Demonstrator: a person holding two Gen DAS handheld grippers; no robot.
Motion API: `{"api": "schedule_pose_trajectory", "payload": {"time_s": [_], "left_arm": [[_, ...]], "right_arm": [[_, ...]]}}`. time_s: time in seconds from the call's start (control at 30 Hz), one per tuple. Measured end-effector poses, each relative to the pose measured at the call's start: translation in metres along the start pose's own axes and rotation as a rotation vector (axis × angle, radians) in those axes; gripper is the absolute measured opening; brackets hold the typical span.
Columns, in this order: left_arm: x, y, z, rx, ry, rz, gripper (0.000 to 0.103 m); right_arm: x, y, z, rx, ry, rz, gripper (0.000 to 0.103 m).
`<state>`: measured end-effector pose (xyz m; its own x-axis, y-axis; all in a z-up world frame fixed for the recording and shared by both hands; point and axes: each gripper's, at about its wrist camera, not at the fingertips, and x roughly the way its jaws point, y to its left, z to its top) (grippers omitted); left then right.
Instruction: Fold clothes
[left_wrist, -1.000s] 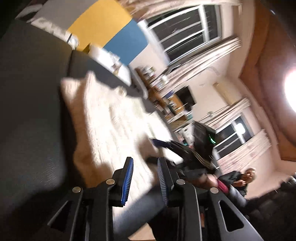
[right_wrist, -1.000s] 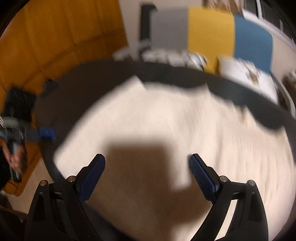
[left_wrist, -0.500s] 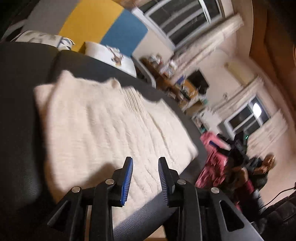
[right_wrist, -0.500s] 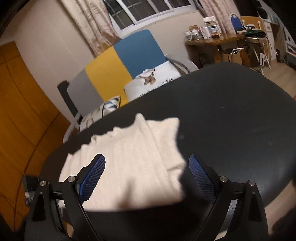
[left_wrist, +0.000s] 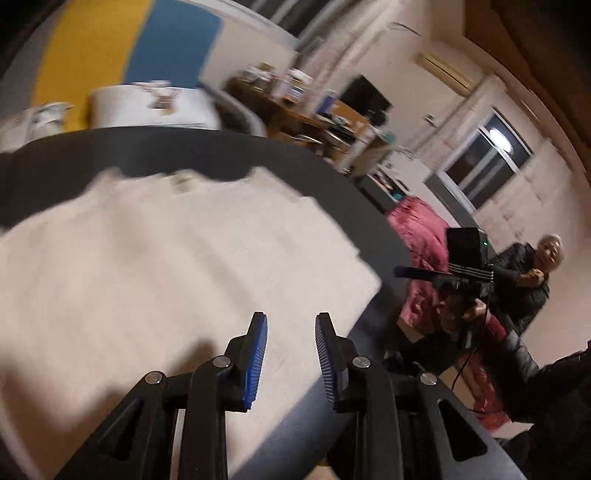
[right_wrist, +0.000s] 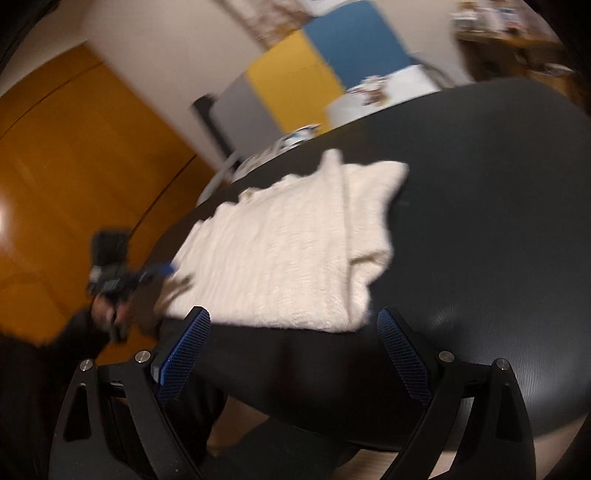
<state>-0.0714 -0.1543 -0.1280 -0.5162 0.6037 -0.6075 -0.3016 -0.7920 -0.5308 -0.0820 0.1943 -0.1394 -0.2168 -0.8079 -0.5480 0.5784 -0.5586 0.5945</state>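
The black surface (right_wrist: 480, 221) carries the cream sweater (right_wrist: 295, 251), folded, along its near edge. My right gripper (right_wrist: 293, 354) hangs wide apart and empty, my left gripper (left_wrist: 290, 363) narrowly apart, also empty. A blind grab could drag the fold loose.

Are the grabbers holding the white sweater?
No. The left gripper and right gripper are both empty; the cream knitted sweater lies free.

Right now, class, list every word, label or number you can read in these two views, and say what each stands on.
None can be read.
White cushion: a printed picture with a line of lettering beneath, too blurred to read.
Cream sweater: no writing visible.
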Motion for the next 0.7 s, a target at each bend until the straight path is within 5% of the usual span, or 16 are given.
{"api": "schedule_pose_trajectory", "payload": {"time_s": [0.2,0.43,0.7], "left_arm": [[0.086,-0.038,0.046,0.118,0.08,-0.069,0.027],[0.121,-0.042,0.077,0.135,0.085,-0.123,0.027],[0.144,-0.039,0.076,0.138,0.13,-0.15,0.026]], "right_arm": [[0.035,-0.02,0.033,-0.072,0.135,0.139,0.095],[0.066,-0.028,0.054,-0.119,0.295,0.376,0.095],[0.076,-0.041,0.049,-0.103,0.401,0.363,0.095]]}}
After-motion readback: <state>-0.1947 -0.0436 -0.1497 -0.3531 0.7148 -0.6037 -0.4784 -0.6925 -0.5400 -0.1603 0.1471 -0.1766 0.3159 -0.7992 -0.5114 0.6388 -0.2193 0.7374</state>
